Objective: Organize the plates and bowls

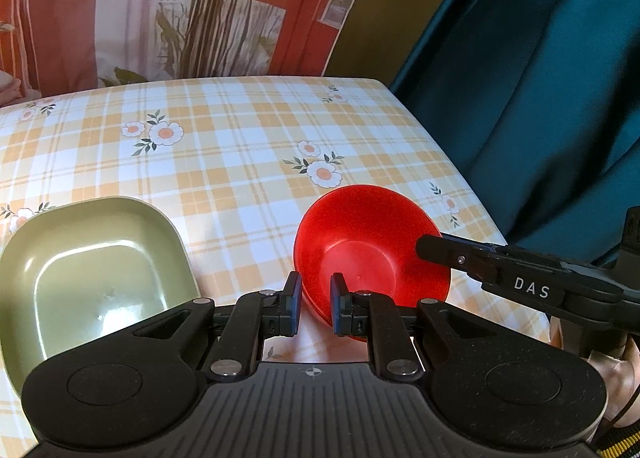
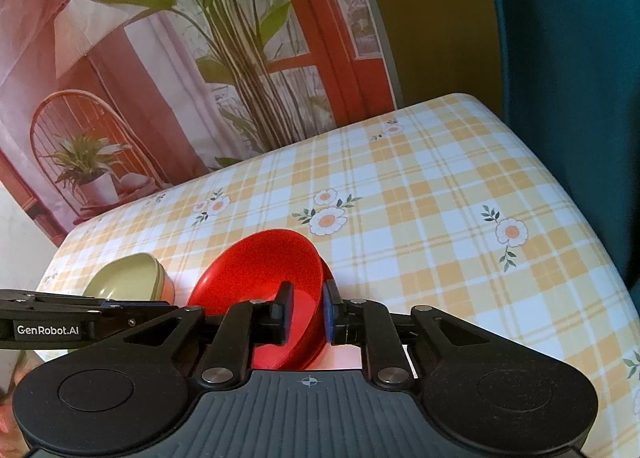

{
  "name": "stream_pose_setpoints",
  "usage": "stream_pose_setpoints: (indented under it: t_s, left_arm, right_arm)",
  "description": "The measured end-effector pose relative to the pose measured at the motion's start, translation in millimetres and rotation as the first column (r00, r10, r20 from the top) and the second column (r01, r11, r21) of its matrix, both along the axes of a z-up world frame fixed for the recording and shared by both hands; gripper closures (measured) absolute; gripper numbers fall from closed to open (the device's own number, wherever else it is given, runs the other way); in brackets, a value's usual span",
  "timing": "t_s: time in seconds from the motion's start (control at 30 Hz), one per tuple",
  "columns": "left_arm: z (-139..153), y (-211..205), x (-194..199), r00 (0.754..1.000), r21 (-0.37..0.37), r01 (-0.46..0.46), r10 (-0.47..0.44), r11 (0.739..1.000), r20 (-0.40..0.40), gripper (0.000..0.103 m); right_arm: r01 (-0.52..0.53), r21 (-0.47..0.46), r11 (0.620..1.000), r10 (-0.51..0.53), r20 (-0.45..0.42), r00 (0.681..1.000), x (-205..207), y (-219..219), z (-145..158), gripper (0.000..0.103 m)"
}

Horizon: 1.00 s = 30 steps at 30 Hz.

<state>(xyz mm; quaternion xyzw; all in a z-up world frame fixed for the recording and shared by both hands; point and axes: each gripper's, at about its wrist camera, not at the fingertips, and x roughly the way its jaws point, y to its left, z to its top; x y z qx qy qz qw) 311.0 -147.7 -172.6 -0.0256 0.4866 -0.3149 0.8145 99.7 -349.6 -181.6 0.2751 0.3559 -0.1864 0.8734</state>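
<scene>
On the far left of the left wrist cam a green square bowl (image 1: 94, 278) is seen sitting flat on the checked floral tablecloth (image 1: 240, 145), upright, w/ what looks like a peach-coloured dish stacked under it in the right wrist view (image 2: 166, 290). Just right of that, w/ a strip of cloth in between, a red bowl (image 1: 372, 254) is held tilted over the table, near the right-hand edge. The left gripper (image 1: 315, 308) is set at the bowl's near-left rim: the rim is straddled by the blue-padded fingers (image 1: 295, 300), one inside and one outside, but a visible gap is left on the outer side, so whether it's actually clamped can't be told from here. The red bowl's opposite wall (image 2: 260, 278) is pinched by the right gripper (image 2: 307, 312), jaws closed onto the wall w/ one pad inside and one outside; its black finger is also seen reaching into the bowl from the right in the left cam (image 1: 448, 254). Behind the table a printed backdrop w/ plants and a red window frame (image 1: 224, 5) is hung, and further right a teal curtain (image 1: 540, 77) is draped beside the table edge.
</scene>
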Motion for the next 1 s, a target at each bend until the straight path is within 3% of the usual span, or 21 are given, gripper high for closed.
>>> stream_pose_setpoints:
  t_s: [0.5,0.67,1.0]
  left_arm:
    - [-3,1,5,0.999,0.007,-0.031,0.031,1.000,-0.010,0.087]
    - [-5,0,5,0.999,0.005,-0.031,0.031,1.000,-0.015,0.076]
    - [-17,-3,8,0.999,0.008,-0.032,0.032,0.999,-0.035,0.076]
  right_arm:
    - [0.019,-0.015,1.000,-0.019,0.005,1.000,-6,-4,3,0.082]
    - [0.029,0.003,1.000,-0.029,-0.006,1.000,-8,-6,-4,0.082]
    - [0.023,0.035,0.999,-0.022,-0.026,0.999,-4,-4,-18,0.082]
